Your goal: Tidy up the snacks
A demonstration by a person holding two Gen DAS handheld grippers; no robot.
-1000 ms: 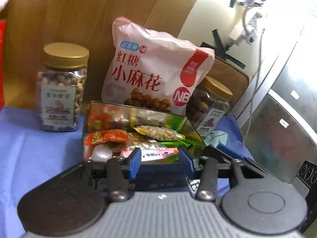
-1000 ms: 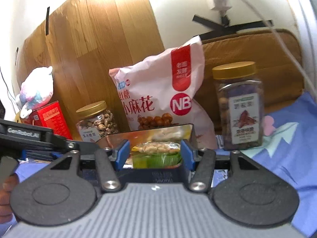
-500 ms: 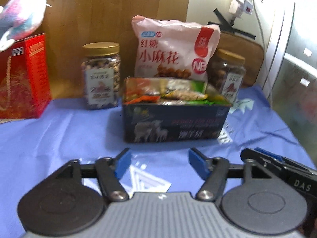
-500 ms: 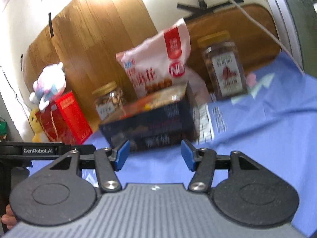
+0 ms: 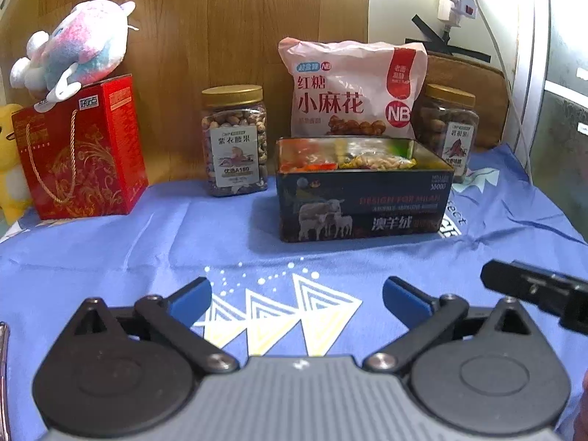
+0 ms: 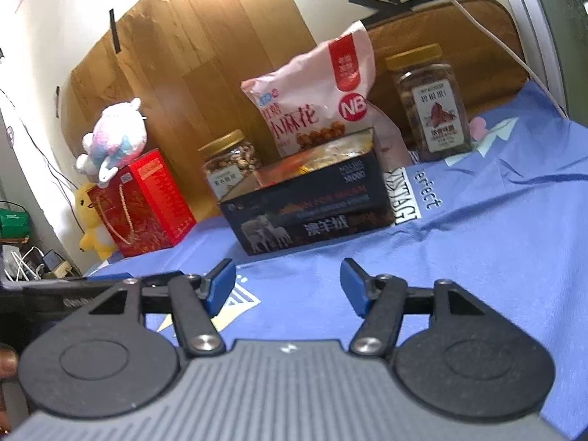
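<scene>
Both grippers are hanging over the blue cloth (image 5: 110,257) with nothing in them. The left gripper (image 5: 297,296) has its jaws spread really wide and still opening, only bare cloth and the white triangle print (image 5: 294,312) between the blue pads. Off to its right you can see a black bit of the right gripper (image 5: 540,294) poking in. The right gripper (image 6: 287,286) is spread a bit narrower, jaws also opening, again nothing but cloth between them.

Straight ahead of the left gripper, a fair way off, sits the tin (image 5: 362,198) — dark, open-topped, sheep printed on the front — and it's stuffed with small snack packets (image 5: 367,161). From the right wrist view the tin (image 6: 308,209) is ahead and slightly left, and looks tilted, though that may be the camera's own tilt.

Right behind the tin stands the pink bag (image 5: 352,92), leaning on the wood board (image 5: 220,36). To the left of the tin is a nut jar (image 5: 235,139) with a gold lid, upright. Another jar (image 5: 450,128) with darker contents stands behind the tin's right corner.

Further left of the left gripper — a red gift box (image 5: 81,150) with a rope handle, a pastel plush (image 5: 73,51) sitting on top, and a yellow toy (image 5: 9,161) beside it at the frame edge.
</scene>
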